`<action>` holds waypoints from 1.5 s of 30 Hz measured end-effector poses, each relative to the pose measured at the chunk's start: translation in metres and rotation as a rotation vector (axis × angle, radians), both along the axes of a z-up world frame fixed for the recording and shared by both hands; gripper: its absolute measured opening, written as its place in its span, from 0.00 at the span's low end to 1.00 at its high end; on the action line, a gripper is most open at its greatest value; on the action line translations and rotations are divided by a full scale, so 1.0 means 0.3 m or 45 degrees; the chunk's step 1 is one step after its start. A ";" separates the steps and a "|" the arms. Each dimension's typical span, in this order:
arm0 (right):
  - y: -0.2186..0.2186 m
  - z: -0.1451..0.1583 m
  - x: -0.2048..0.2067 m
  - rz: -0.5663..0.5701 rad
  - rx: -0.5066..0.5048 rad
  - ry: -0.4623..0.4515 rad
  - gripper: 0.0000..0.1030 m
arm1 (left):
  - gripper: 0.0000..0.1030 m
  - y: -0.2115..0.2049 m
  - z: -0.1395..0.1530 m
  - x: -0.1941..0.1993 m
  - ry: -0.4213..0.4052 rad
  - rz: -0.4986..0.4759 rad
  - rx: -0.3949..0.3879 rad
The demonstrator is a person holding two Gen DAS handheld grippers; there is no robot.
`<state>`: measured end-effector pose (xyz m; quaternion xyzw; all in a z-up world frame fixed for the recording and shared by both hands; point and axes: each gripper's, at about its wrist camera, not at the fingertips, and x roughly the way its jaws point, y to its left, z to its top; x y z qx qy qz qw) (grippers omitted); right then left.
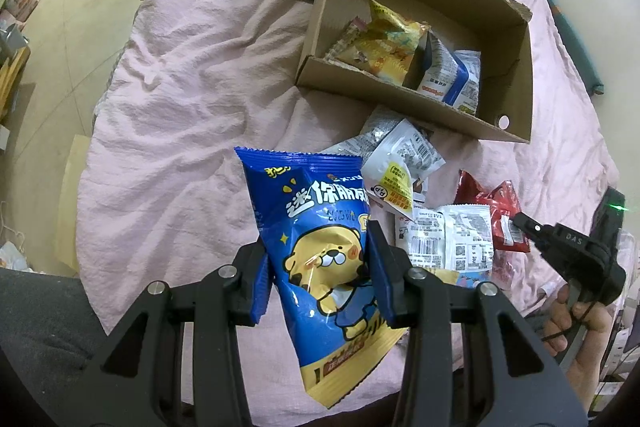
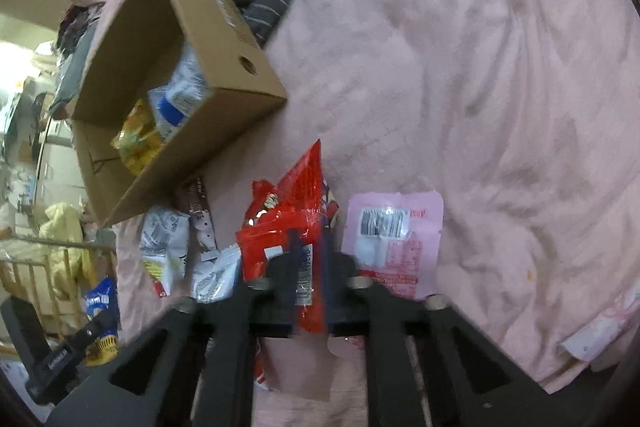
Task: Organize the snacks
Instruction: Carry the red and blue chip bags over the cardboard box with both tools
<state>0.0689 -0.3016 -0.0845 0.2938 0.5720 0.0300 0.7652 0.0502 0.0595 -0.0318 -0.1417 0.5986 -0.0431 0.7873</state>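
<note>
Mid-sort on the pink bedspread (image 1: pixel 168 131): I had my left gripper (image 1: pixel 320 267) pinching a blue snack bag (image 1: pixel 320 247) held clear of the bed, short of the cardboard box (image 1: pixel 516 75) that already held several packets. My right gripper (image 2: pixel 308 267) was pressed tight on a red packet (image 2: pixel 292 211) from the loose pile beside the box. Next, I judged, both packets needed carrying over the box's near wall and letting go inside.

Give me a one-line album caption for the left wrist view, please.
Left gripper clamps a blue snack bag above a pink bedspread, cardboard box of snacks beyond.
</note>
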 end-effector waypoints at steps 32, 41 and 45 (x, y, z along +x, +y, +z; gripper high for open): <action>0.180 0.444 0.301 0.266 0.153 -0.570 0.00 | 0.37 -0.114 0.222 0.388 -0.396 -0.140 0.187; 0.216 0.265 0.385 0.262 0.189 -0.468 0.00 | 0.37 -0.178 0.107 0.474 -0.493 -0.240 0.226; 0.230 0.234 0.407 0.272 0.196 -0.439 0.00 | 0.37 -0.176 0.088 0.496 -0.491 -0.219 0.210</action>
